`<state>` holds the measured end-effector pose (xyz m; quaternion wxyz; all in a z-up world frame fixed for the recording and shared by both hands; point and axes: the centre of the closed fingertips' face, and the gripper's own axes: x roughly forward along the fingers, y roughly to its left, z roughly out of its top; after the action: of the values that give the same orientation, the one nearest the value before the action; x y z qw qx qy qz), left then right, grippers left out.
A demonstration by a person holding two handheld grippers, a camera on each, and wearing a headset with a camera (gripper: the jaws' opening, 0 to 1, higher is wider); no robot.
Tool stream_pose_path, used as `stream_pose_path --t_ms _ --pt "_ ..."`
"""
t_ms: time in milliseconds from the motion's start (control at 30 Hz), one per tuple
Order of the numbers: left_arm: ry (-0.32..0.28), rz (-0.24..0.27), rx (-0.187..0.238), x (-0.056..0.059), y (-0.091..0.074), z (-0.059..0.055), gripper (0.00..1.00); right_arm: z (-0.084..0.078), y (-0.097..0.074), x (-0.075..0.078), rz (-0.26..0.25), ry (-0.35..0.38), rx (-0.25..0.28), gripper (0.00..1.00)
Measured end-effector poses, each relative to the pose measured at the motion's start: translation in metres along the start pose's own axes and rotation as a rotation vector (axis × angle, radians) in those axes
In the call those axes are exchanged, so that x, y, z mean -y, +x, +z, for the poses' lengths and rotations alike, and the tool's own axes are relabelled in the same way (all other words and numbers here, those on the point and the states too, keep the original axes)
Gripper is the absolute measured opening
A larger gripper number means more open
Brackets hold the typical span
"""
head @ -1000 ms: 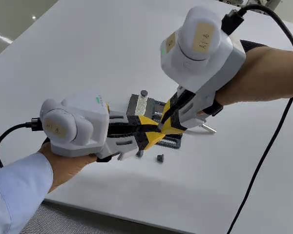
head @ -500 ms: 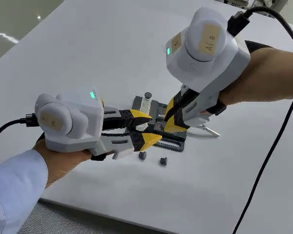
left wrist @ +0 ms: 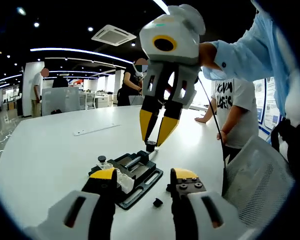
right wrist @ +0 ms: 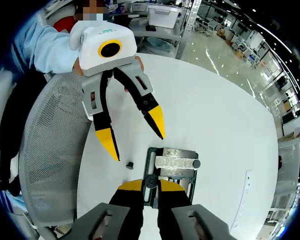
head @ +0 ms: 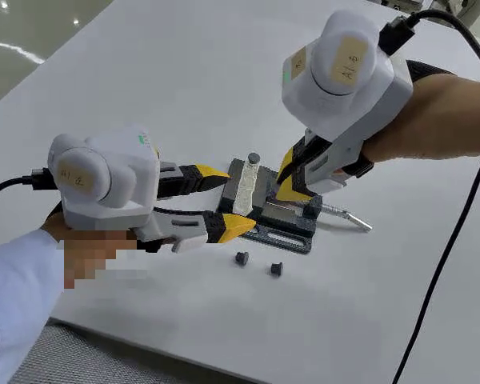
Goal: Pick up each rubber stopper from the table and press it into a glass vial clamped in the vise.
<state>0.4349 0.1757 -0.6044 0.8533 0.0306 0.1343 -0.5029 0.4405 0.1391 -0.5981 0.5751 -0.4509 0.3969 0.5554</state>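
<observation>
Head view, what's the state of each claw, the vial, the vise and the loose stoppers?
Left claw: open, empty.
Right claw: nearly closed; holding anything, unclear.
Vial: clamped, stoppered.
Vise: closed on vial.
Two stoppers: loose on table.

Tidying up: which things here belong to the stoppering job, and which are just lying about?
Job: vise, clamped glass vials, two loose rubber stoppers and, held stopper in right tool.
Lying about: pale flat strip, mesh chair.

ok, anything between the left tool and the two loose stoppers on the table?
Nothing visible. The left tool is open, and both stoppers lie on bare table near its tips, beside the vise, not behind it.
</observation>
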Motion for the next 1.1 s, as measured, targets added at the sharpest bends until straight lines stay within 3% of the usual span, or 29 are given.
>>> stream_pose_path --t_ms 367,600,1100 --pt "-0.004 0.023 -0.021 -0.012 -0.005 -0.010 0.50 0.000 0.011 0.029 -0.025 0.005 -0.019 0.06" --pt "0.004 0.021 -0.036 -0.013 -0.007 -0.014 0.58 0.003 0.018 0.047 -0.039 -0.007 -0.028 0.06" --pt "-0.030 0.032 -0.062 -0.019 -0.010 -0.022 0.74 0.002 0.047 0.069 -0.042 -0.042 -0.070 0.06"
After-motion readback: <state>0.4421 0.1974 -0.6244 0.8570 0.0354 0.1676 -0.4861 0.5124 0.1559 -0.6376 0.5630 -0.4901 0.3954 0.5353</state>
